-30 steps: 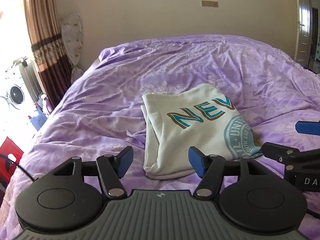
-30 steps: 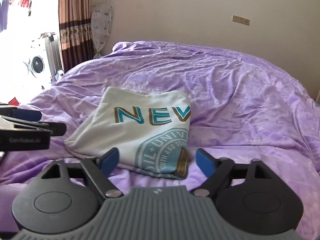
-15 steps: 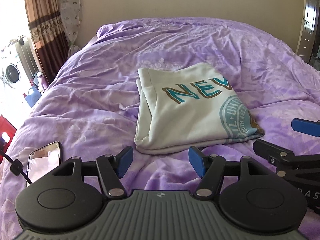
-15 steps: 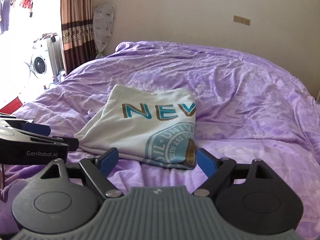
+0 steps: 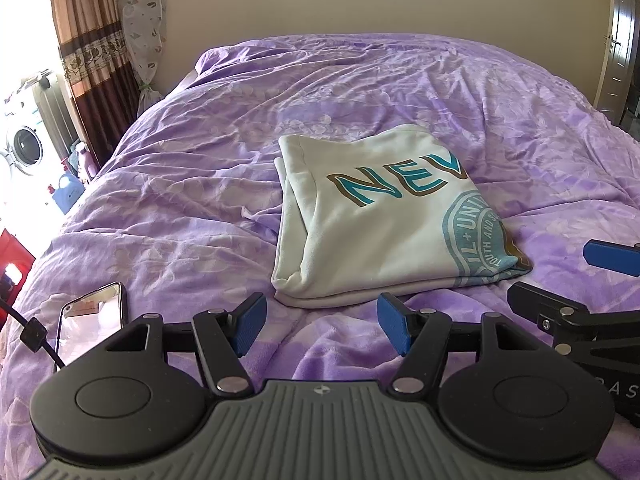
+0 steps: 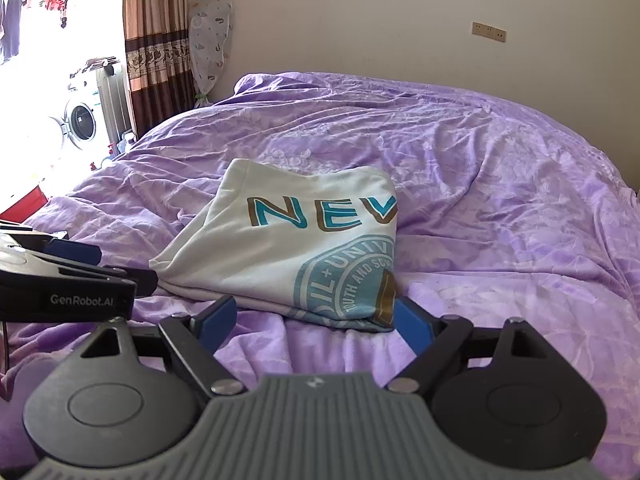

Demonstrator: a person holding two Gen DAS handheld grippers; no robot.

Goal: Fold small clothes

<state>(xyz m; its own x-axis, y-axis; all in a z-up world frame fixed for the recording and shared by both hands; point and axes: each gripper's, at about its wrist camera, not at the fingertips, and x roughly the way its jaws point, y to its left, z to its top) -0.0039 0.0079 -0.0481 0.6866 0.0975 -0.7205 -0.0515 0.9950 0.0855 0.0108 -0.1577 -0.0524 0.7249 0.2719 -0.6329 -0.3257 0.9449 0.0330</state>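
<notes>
A folded cream T-shirt (image 5: pixel 384 224) with teal "NEV" lettering and a round teal print lies on the purple bedspread (image 5: pixel 180 200); it also shows in the right wrist view (image 6: pixel 288 248). My left gripper (image 5: pixel 322 326) is open and empty, just in front of the shirt's near edge. My right gripper (image 6: pixel 316 322) is open and empty, at the shirt's near right corner. The right gripper shows at the right edge of the left wrist view (image 5: pixel 592 292), and the left gripper at the left edge of the right wrist view (image 6: pixel 68 272).
A phone (image 5: pixel 90 316) with a cable lies on the bed near my left gripper. A washing machine (image 6: pixel 80 124), a curtain (image 5: pixel 92 52) and a red object (image 5: pixel 12 248) stand beyond the bed's left side. A wall backs the bed.
Both grippers have drawn back from the shirt toward the near edge of the bed and stayed open. The phone has come into the left wrist view.
</notes>
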